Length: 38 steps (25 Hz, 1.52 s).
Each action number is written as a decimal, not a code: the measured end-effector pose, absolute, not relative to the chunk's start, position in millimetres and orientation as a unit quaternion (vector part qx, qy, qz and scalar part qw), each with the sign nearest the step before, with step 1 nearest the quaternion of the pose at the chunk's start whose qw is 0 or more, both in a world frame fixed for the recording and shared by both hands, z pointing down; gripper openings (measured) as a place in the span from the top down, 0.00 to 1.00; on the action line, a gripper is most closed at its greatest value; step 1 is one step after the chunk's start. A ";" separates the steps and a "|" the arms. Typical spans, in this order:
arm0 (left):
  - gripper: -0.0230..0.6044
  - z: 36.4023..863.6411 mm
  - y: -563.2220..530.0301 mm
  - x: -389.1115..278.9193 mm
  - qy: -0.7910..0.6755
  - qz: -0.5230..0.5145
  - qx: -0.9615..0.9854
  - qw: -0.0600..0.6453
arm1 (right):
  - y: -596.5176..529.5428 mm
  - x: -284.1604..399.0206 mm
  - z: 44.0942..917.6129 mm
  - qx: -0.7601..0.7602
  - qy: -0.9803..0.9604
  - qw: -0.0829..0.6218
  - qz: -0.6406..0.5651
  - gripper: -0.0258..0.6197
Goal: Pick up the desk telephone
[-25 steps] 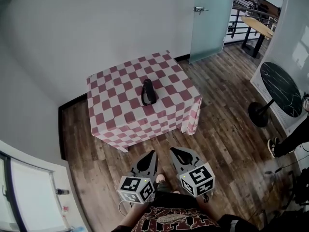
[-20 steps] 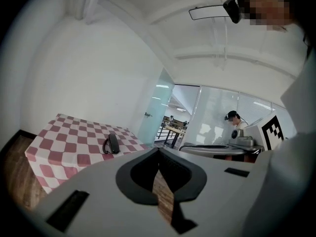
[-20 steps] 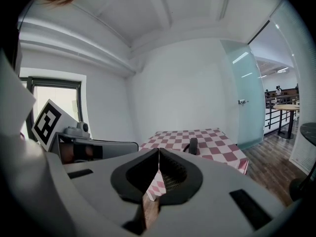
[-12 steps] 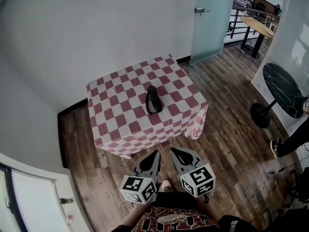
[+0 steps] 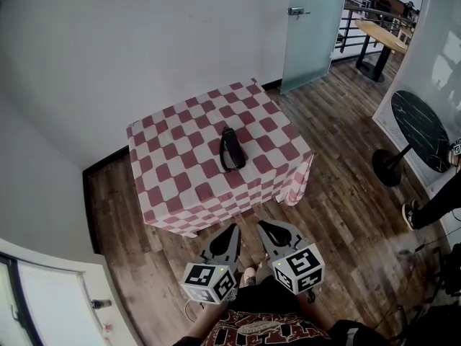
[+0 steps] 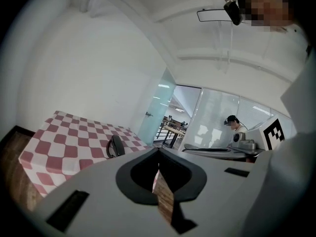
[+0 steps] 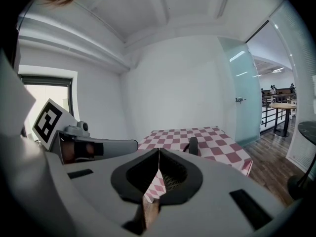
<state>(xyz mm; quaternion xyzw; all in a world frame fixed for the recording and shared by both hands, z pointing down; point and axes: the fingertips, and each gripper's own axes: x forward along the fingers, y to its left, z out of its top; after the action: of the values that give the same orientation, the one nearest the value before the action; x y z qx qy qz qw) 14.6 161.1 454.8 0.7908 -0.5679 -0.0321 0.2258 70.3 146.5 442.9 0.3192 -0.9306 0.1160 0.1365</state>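
A: The bench (image 5: 180, 186) is sitting a little nearer the claws than a second ago; the person is closing in on it.

B: So the approach is going on, and the phone (image 5: 231, 150) is lying untouched near the bench's middle.

A: The left claw (image 5: 232, 231) and the right claw (image 5: 263, 226) are both staying clenched and empty, hanging side by side short of the bench's near edge and tilting slightly down.

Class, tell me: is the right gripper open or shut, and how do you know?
Shut. The right gripper shows its jaws meeting at the tips, nothing between them.
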 end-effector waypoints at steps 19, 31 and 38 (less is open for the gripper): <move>0.95 459.9 71.5 3.4 -0.583 -0.037 0.776 0.236 | 64.9 41.9 448.2 0.270 -0.943 0.156 0.114 0.93; 0.95 455.6 -8.4 3.9 -0.604 -0.021 0.762 0.230 | -13.0 38.0 445.8 0.238 -0.952 0.147 0.123 0.93; 0.95 453.7 -39.8 4.0 -0.624 -0.022 0.749 0.222 | -41.6 34.9 442.4 0.206 -0.962 0.138 0.117 0.93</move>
<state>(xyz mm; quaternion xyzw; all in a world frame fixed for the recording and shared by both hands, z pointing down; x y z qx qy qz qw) 4.0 -39.8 453.7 0.7490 -0.6239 -0.0223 0.2218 34.9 -41.6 442.4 0.2057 -0.9617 0.1173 0.1381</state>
